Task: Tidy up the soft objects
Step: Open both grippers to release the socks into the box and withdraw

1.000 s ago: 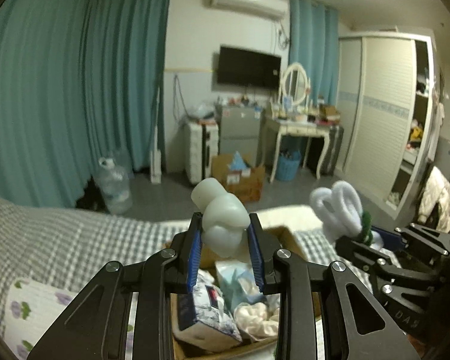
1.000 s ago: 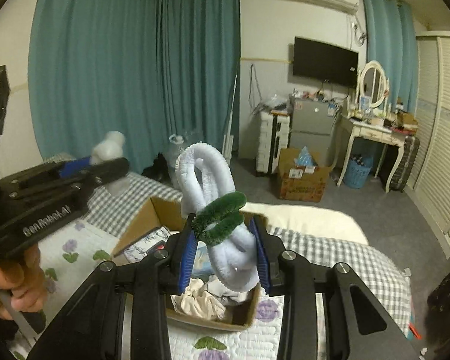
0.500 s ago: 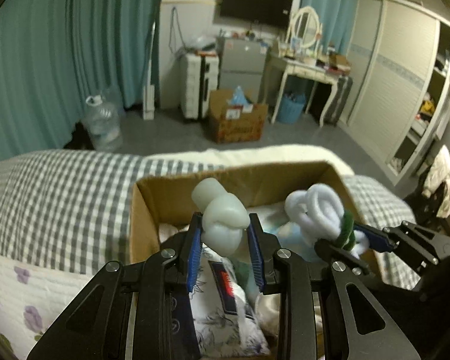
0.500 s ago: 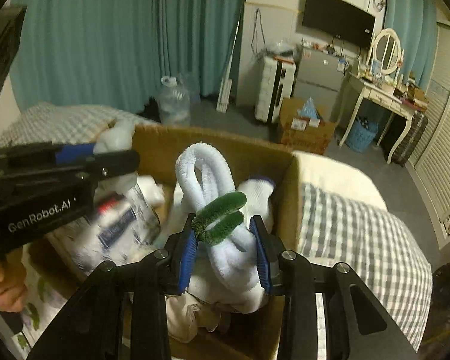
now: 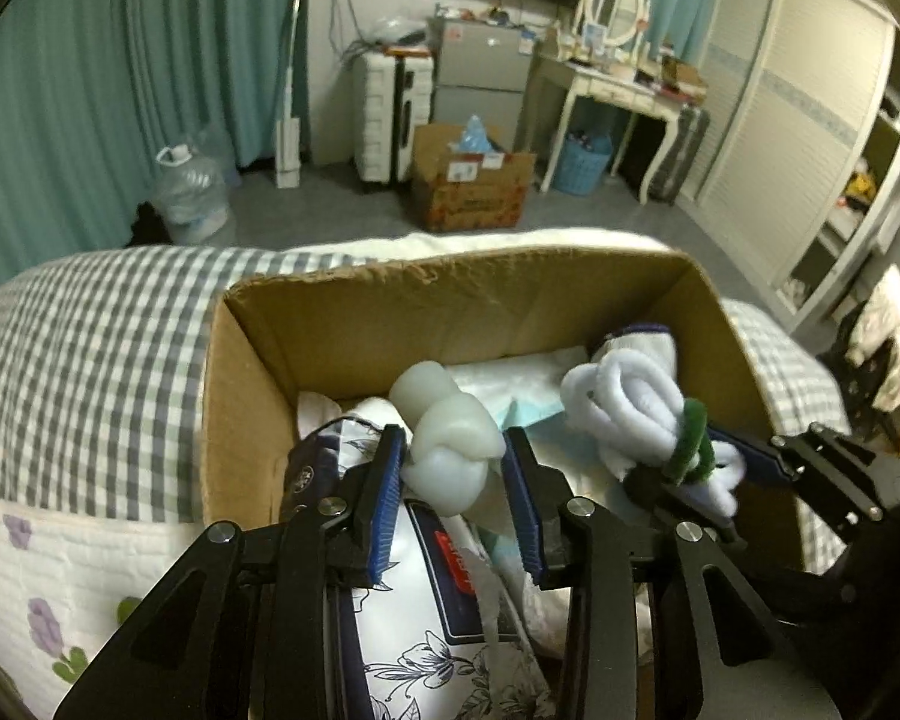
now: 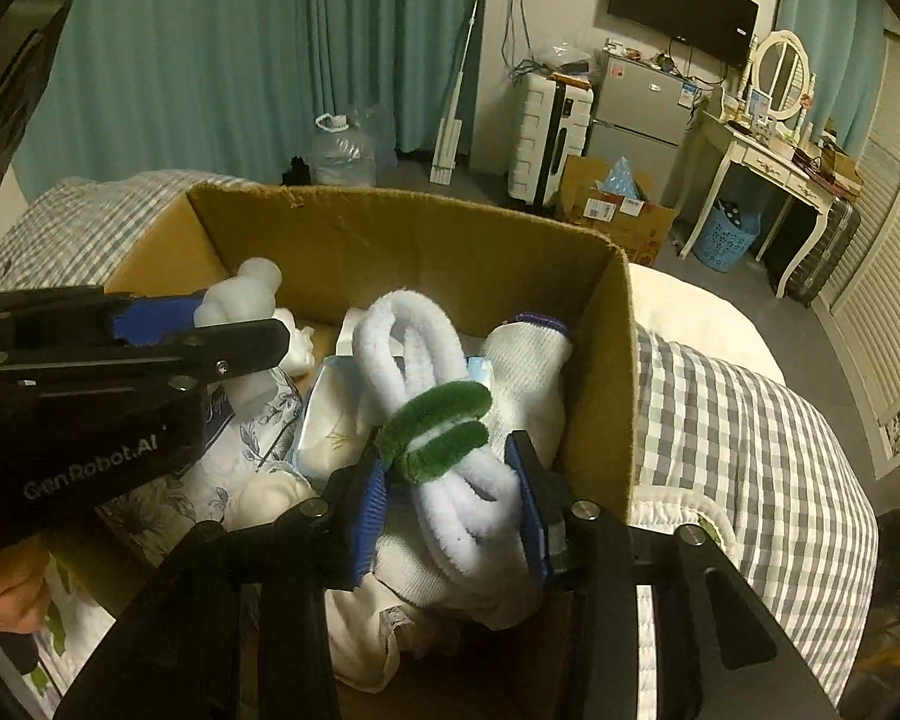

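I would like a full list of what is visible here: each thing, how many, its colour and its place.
Cardboard box: one, brown, open, on the bed.
Checked bedcover: one, grey and white, under and around the box.
Knotted white foam piece: one, between the left gripper's pads, over the box.
White fuzzy loop bundle with green band: one, between the right gripper's pads, over the box.
White knit glove: one, purple cuff, inside the box.
Floral tissue pack: one, white and navy, inside the box.
Left gripper: black, blue pads, jaws opening.
Right gripper: black, blue pads, jaws opening.
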`<action>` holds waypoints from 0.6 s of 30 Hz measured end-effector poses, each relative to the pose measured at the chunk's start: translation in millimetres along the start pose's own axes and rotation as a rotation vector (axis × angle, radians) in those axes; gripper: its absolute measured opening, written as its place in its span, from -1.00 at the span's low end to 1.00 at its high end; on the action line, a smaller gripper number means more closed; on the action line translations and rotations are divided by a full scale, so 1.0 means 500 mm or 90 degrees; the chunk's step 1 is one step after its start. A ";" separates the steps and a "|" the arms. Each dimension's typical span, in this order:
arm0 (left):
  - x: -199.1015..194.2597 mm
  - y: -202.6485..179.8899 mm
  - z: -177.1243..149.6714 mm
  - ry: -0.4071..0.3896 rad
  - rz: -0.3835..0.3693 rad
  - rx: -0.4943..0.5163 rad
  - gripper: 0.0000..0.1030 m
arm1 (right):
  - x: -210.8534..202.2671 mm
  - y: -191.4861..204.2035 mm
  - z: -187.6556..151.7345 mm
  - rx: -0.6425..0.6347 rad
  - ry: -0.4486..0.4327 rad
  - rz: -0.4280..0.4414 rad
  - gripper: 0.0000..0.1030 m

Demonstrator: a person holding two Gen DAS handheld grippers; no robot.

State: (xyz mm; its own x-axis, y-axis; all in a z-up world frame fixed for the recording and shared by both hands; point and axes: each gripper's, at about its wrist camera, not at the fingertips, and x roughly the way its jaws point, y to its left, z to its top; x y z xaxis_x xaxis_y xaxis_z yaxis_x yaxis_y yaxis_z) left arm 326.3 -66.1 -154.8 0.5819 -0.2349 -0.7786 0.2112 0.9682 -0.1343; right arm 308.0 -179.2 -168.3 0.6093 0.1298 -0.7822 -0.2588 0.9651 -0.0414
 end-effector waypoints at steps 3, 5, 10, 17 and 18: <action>-0.019 0.009 0.006 -0.015 0.005 -0.001 -0.31 | -0.019 0.005 0.005 -0.006 -0.018 0.013 -0.07; -0.047 0.003 0.008 -0.041 0.020 0.011 -0.27 | -0.035 0.007 0.007 -0.013 -0.029 0.001 0.00; -0.131 0.002 0.014 -0.120 0.041 0.009 0.28 | -0.093 0.007 0.012 -0.014 -0.063 -0.008 0.04; -0.269 -0.012 0.019 -0.213 0.070 0.024 0.53 | -0.222 -0.004 0.015 0.005 -0.146 -0.011 0.39; -0.283 -0.008 0.021 -0.220 0.070 0.024 0.53 | -0.244 -0.004 0.014 0.009 -0.159 -0.011 0.39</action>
State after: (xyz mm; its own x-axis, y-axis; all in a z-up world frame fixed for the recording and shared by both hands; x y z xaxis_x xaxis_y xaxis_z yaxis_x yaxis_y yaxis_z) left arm 251.5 -37.8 -37.6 0.8326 -0.1508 -0.5329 0.1573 0.9870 -0.0335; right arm 239.5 -195.5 -68.4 0.7800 0.1634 -0.6041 -0.2367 0.9706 -0.0431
